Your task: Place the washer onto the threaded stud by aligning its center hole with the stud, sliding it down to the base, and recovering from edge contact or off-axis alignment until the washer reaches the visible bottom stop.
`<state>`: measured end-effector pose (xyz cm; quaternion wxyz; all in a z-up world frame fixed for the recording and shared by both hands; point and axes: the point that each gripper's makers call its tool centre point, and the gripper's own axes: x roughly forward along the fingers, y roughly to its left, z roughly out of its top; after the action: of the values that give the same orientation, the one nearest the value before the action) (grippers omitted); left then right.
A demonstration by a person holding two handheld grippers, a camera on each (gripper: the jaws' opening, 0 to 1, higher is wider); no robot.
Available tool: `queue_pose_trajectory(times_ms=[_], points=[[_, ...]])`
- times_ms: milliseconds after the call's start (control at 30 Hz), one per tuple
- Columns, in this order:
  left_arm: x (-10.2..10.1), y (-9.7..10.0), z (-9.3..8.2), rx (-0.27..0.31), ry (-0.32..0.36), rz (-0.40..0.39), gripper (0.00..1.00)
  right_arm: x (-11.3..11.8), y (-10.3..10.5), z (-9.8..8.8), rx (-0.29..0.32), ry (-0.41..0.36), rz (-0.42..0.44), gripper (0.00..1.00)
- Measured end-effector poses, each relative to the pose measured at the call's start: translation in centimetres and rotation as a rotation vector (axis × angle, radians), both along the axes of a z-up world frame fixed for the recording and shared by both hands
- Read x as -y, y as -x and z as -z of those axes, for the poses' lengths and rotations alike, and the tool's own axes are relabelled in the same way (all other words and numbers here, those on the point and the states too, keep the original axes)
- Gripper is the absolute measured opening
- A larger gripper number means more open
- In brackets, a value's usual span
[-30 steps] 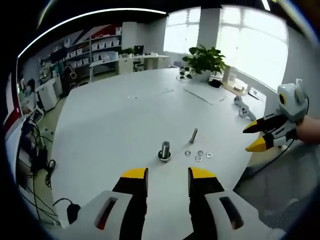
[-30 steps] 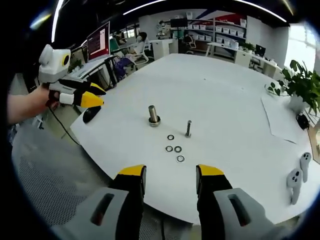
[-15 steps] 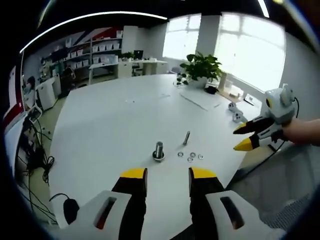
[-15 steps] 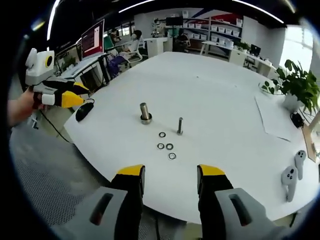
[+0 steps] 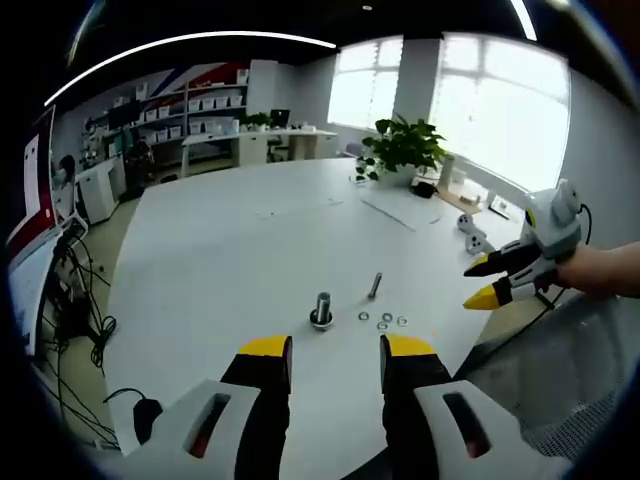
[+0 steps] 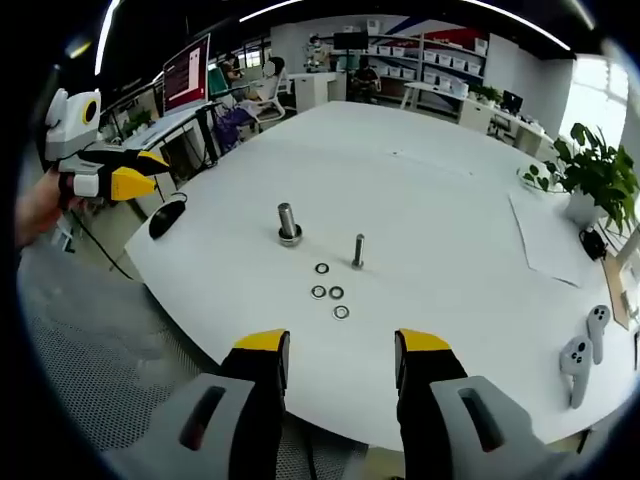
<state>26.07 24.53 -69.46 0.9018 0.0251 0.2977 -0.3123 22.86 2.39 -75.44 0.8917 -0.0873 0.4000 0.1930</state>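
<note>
On the white table (image 5: 220, 250) stand a thick threaded stud (image 5: 322, 309) on a round base and a thinner upright bolt (image 5: 375, 285). Several small washers (image 5: 383, 321) lie flat beside them. In the right gripper view I see the same thick threaded stud (image 6: 288, 223), the thinner bolt (image 6: 357, 251) and the washers (image 6: 328, 291). My left gripper (image 5: 333, 351) is open and empty, well short of the stud. My right gripper (image 6: 331, 346) is open and empty, held off the table's edge. It also shows as the right gripper (image 5: 490, 282) at the right of the left gripper view. The left gripper (image 6: 132, 172) shows at the left of the right gripper view.
A potted plant (image 5: 403, 146) stands at the table's far side with a sheet of paper (image 5: 398, 189) near it. Two white controllers (image 6: 583, 350) lie near the table edge. A black mouse (image 6: 165, 216) sits at the table's edge. Shelves and desks fill the room behind.
Both views have pulled back a little from the table, so the stud and washers look smaller. Both grippers stay open and empty.
</note>
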Motion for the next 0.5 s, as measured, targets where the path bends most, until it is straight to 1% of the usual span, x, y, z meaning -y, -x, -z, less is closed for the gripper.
queue_pose_trajectory(times_ms=[33, 133, 200, 233, 367, 500], points=[[-0.2, 0.1, 0.0, -0.01, 0.004, -0.014, 0.35, 0.0, 0.1, 0.0, -0.004, -0.001, -0.001, 0.45], [-0.2, 0.2, -0.4, -0.003, 0.026, -0.03, 0.35, -0.1, 0.0, 0.0, -0.003, -0.008, -0.003, 0.45], [0.0, 0.3, -0.3, 0.006, 0.011, -0.02, 0.35, -0.3, 0.0, -0.2, -0.001, -0.011, -0.005, 0.45], [0.0, 0.4, -0.1, 0.008, -0.008, -0.012, 0.35, -0.3, 0.0, -0.2, -0.002, -0.012, -0.005, 0.45], [-0.1, 0.7, -0.7, 0.026, 0.0, -0.014, 0.35, -0.8, -0.1, -0.2, -0.01, -0.006, -0.025, 0.45], [0.0, 0.5, -0.9, 0.055, -0.013, -0.01, 0.35, -1.2, -0.6, 0.0, -0.022, -0.014, -0.026, 0.45]])
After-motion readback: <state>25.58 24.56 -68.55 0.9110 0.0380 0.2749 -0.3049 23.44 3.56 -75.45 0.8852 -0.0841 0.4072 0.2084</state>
